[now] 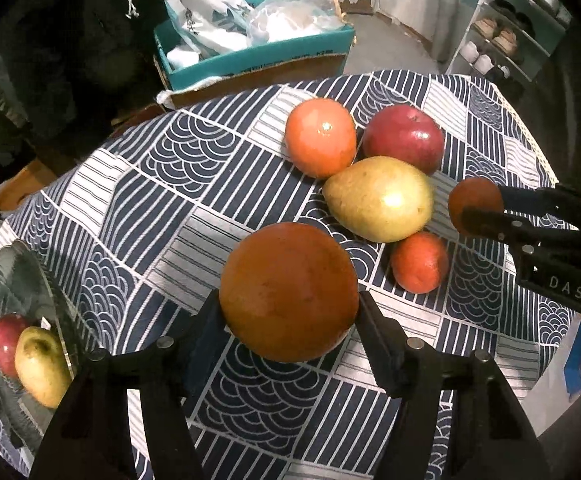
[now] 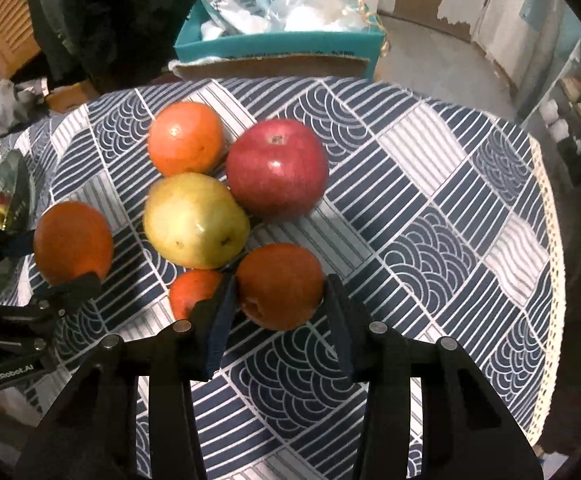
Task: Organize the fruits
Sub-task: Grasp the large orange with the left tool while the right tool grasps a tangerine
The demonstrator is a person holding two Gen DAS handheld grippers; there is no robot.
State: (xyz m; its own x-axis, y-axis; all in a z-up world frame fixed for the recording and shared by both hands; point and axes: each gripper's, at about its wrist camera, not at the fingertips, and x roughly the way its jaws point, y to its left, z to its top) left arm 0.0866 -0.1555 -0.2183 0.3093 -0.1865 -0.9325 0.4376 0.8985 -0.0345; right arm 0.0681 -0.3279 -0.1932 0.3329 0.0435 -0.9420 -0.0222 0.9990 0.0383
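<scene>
at the left edge of the tabletop [image 1: 138, 184] you have a glass bowl [image 1: 56, 300], and inside it lie already a red apple [image 1: 6, 340] and a yellow pear [image 1: 40, 368]; so two fruits look sorted. next, your left gripper [image 1: 288, 320] has its fingers closed on a big orange [image 1: 288, 292], one finger on each side of it. it sits between the bowl and the group of fruits, and i cannot tell if it is lifted or touches the cloth.

in the middle of the tabletop four fruits wait loose: a second orange [image 2: 186, 138] toward the far edge, a large pear [image 2: 194, 220] touching it, a red apple [image 2: 276, 168] beside them, and a small tangerine [image 2: 190, 292] on the near side of the pear.

your right gripper [image 2: 278, 300] has its fingers closed on another tangerine [image 2: 278, 284], just beside the small one and still close to the group.

as i judge, the task is under half done: two fruits in the bowl, two in your fingers, four left on the tabletop.
</scene>
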